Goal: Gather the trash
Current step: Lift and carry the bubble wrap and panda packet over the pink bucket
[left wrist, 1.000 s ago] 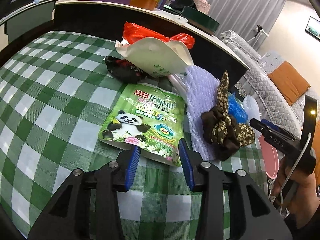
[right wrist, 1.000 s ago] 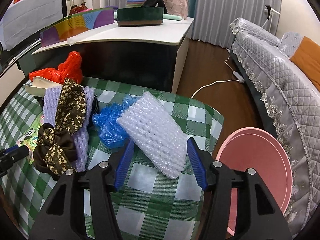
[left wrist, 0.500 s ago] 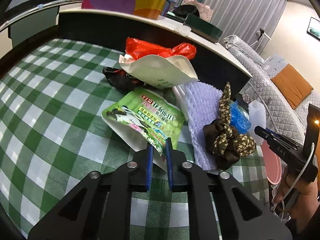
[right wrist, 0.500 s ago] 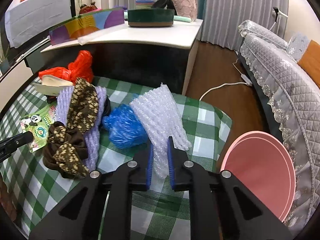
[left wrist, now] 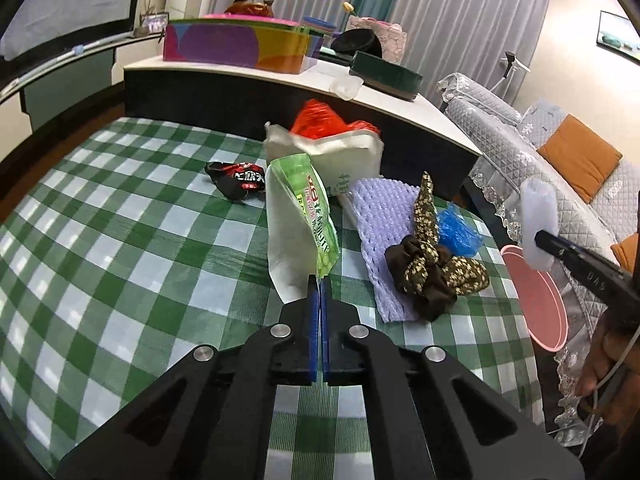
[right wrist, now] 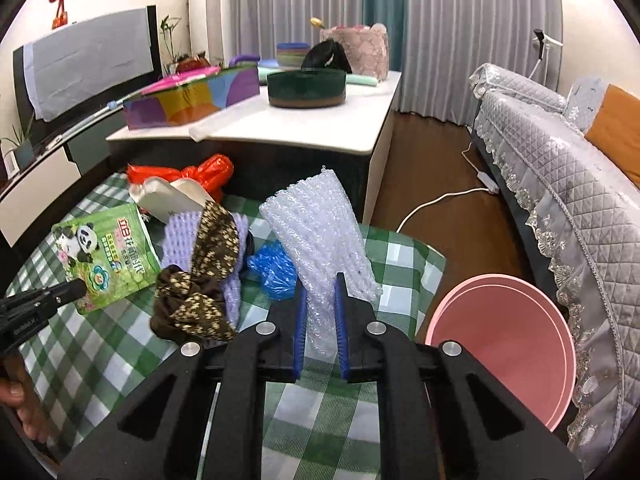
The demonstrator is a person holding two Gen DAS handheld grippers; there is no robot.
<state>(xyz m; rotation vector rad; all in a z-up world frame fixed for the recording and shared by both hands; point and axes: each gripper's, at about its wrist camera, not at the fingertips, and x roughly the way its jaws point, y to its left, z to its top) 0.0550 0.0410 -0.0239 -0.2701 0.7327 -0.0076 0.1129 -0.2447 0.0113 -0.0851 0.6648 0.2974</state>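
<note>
Green-and-white checked tablecloth [left wrist: 120,264] carries the litter. Crumpled black-and-red snack wrapper [left wrist: 237,179] lies left of the white paper bag [left wrist: 344,156]; red plastic bag [left wrist: 320,120] behind that. Brown floral fabric scrunchie [left wrist: 432,272] sits on the lilac foam net sleeve [left wrist: 380,216], crumpled blue plastic bag [left wrist: 458,230] just right. Round pink plastic bin [right wrist: 504,344] stands off the table's right edge.

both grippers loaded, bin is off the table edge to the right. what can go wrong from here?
1. The left gripper pinches the green panda pouch only by its bottom corner; it hangs tilted and may slip out in transit.
2. The right gripper squeezes soft bubble wrap, whose free end could brush the blue bag or the floral cloth.
3. The pink bin sits beside and below the table, nearer the right gripper; the left must cross over, so the grippers might collide.
</note>
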